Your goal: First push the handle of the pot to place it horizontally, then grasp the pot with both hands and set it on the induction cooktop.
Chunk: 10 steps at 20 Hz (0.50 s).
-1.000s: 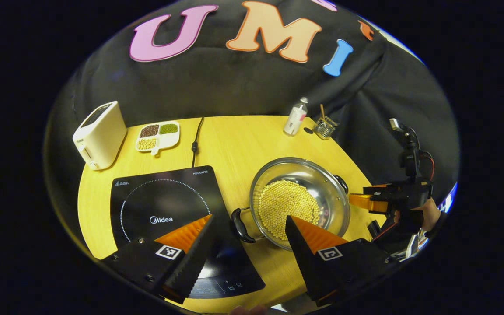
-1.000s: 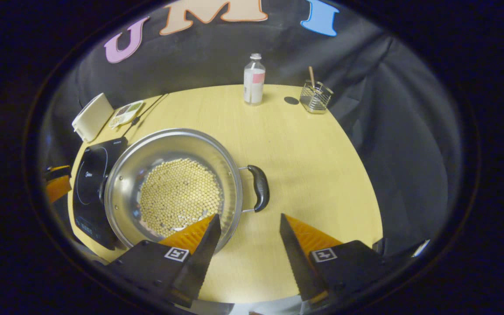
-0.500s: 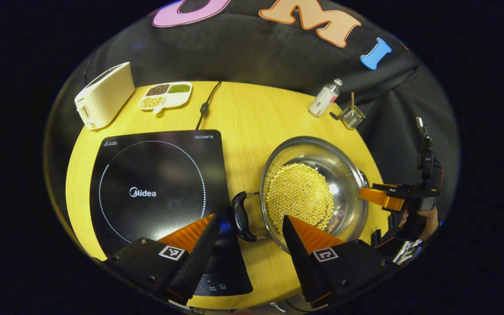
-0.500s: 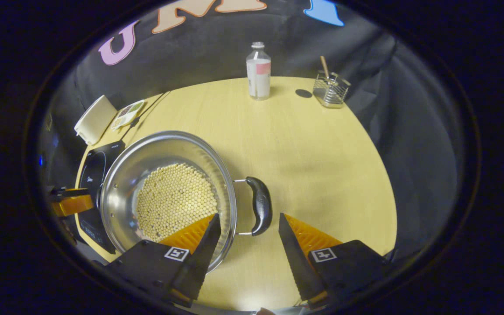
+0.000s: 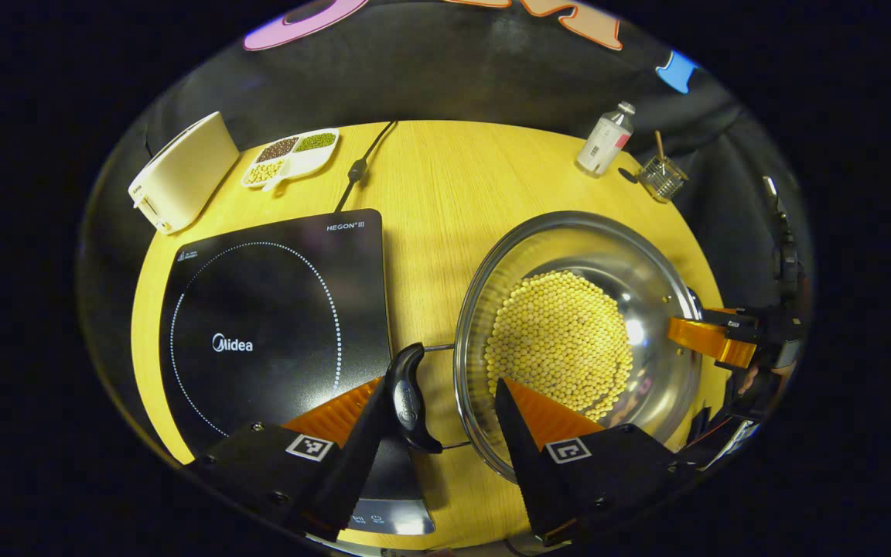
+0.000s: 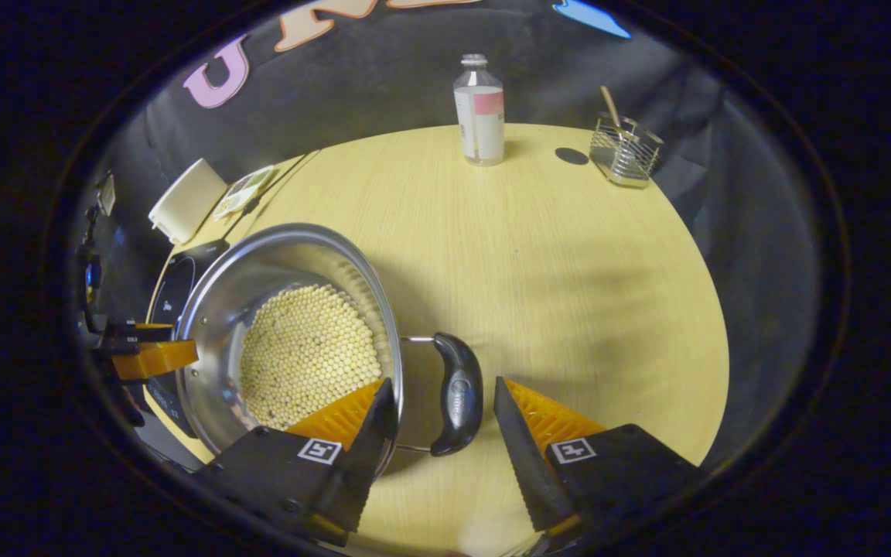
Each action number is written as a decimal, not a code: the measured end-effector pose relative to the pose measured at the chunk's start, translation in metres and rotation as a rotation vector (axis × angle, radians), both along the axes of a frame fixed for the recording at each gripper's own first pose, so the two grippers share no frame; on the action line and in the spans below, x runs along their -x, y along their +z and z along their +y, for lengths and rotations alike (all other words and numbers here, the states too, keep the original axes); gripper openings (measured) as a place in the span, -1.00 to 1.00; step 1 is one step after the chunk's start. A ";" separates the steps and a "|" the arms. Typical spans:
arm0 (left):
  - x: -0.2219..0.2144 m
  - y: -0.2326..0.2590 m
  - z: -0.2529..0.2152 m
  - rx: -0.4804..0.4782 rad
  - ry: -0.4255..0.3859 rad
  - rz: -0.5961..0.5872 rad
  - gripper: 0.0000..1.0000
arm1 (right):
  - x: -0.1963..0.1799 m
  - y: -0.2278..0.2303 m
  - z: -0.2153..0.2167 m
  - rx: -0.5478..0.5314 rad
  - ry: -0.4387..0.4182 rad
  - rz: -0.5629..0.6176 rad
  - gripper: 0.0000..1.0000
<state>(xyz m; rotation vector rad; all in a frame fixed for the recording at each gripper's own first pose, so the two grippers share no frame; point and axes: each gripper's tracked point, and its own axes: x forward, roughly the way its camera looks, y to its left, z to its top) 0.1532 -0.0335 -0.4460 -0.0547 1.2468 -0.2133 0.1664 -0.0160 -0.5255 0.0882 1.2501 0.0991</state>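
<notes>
A steel pot [image 5: 569, 247] holding yellow beans [image 5: 561, 344] stands on the wooden table, just right of the black induction cooktop [image 5: 260, 325]. My left gripper [image 5: 439, 387] is open, and the pot's black left handle [image 5: 407, 398] lies between its fingers, close to the left one. In the right gripper view the pot [image 6: 275, 263] is at the left, and its black right handle [image 6: 457, 391] lies between the fingers of my open right gripper [image 6: 442, 383]. Each view shows the other gripper across the pot: the right gripper [image 5: 712, 340] and the left gripper [image 6: 151, 356].
A white appliance [image 5: 182, 170], a divided dish of beans [image 5: 291, 151] and a power cable [image 5: 356, 170] lie behind the cooktop. A bottle [image 6: 480, 108] and a wire holder [image 6: 625, 151] stand at the table's far edge.
Both grippers have moved forward and down to the pot. Each handle, earlier ahead of the fingertips, now lies between the open fingers. The pot has stayed in place.
</notes>
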 end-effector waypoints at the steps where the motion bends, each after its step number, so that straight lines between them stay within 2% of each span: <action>1: 0.000 -0.002 -0.001 -0.017 -0.006 0.007 0.70 | 0.000 -0.002 0.000 0.011 0.022 -0.002 0.65; 5: -0.007 -0.008 -0.007 -0.050 -0.042 0.001 0.68 | -0.003 -0.013 -0.008 0.033 0.029 0.005 0.65; 7: -0.001 -0.017 -0.012 -0.037 -0.025 0.047 0.68 | -0.004 -0.019 -0.011 0.032 0.015 0.020 0.63; 9: -0.008 -0.020 -0.017 -0.036 -0.007 0.031 0.70 | -0.006 -0.022 -0.015 0.021 0.001 0.029 0.65; 10: -0.011 -0.024 -0.016 -0.048 -0.013 0.031 0.64 | -0.005 -0.023 -0.014 0.004 -0.007 0.031 0.65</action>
